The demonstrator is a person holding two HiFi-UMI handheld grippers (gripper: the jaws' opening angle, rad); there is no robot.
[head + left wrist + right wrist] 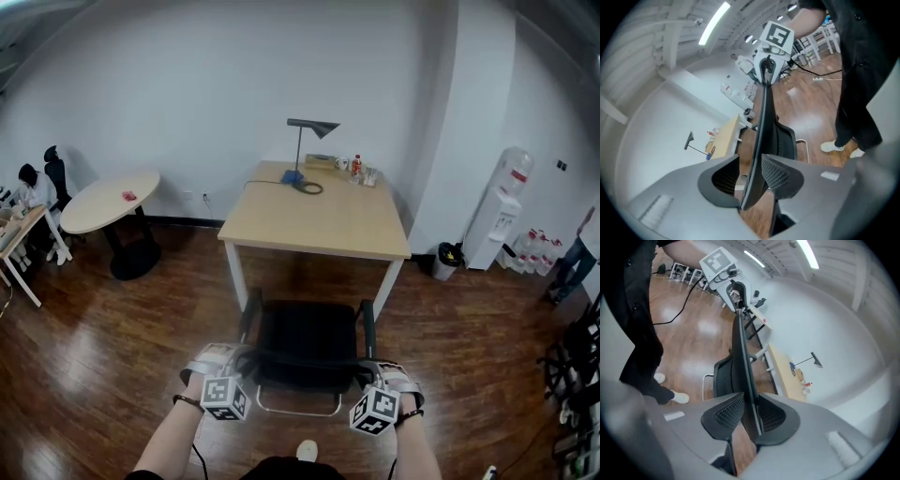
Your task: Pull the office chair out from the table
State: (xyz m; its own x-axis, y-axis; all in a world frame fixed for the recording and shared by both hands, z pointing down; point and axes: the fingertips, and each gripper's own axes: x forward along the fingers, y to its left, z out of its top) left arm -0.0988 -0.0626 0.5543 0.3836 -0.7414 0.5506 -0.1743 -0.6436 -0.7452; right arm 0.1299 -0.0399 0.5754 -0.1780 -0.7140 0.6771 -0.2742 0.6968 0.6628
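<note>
There's the chair [307, 342], on the wood floor just in front of the table [281, 225], and the seat looks clear of the table's edge. The left gripper [751, 173] straddles the top rim of the backrest [761, 126] with its jaws apart and a gap at one pad. The right gripper [751, 416] sits the same way at the rim's other end, loose and not pinching. That rim looks thin, stiff and smooth, so I'd pinch it firmly near both corners. The chair probably has some weight. Its base is hidden under the seat, so wheels or skid frame, I can't tell.
</note>
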